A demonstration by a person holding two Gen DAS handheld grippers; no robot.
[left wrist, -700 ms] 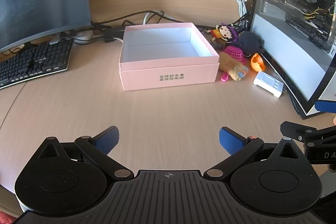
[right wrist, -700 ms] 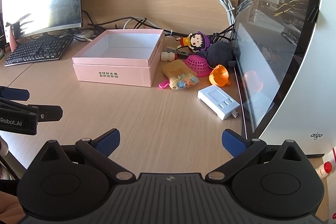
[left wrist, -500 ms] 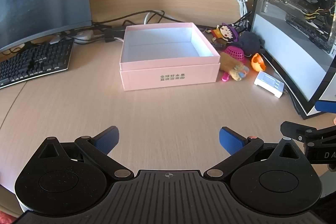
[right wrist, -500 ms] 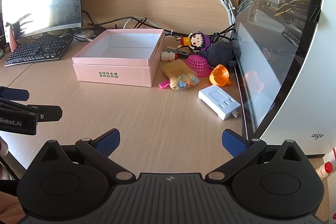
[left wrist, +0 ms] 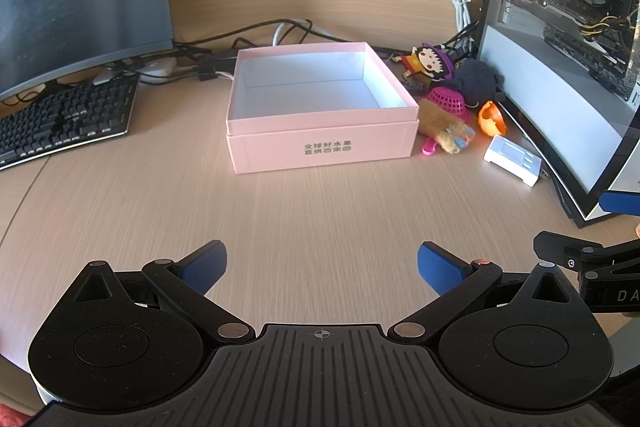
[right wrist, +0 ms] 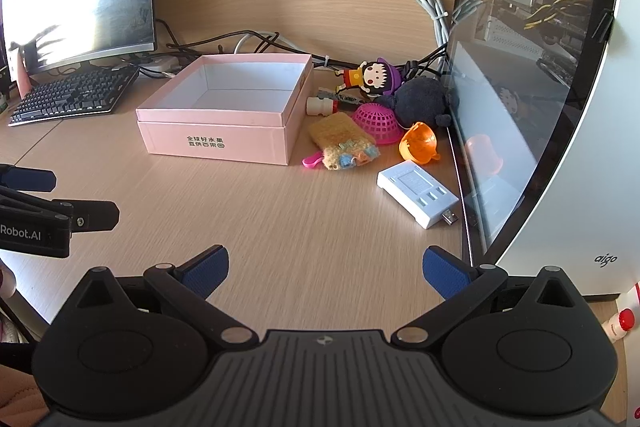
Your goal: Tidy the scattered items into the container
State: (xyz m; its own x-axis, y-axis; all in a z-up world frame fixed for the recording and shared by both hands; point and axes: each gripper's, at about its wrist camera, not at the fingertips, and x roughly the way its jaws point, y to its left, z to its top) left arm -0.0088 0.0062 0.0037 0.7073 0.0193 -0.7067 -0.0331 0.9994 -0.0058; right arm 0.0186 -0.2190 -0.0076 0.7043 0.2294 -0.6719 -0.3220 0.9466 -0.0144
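The box (right wrist: 224, 131) is pale pink outside and white inside, with dark lettering on its front. At its three o'clock lie a magenta mesh basket (right wrist: 378, 123), an orange funnel (right wrist: 418, 143), a yellow knitted pouch (right wrist: 342, 143) with pastel patches and a white plastic device (right wrist: 416, 195). Both grippers' pads (left wrist: 202, 267) are textured blue on black linkages.

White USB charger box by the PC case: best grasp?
The white box lies flat and slab-shaped, apart from the other items. Probably come from above with the right gripper, pinching across its two long sides at mid-length, clear of the plug sticking out of its near end.
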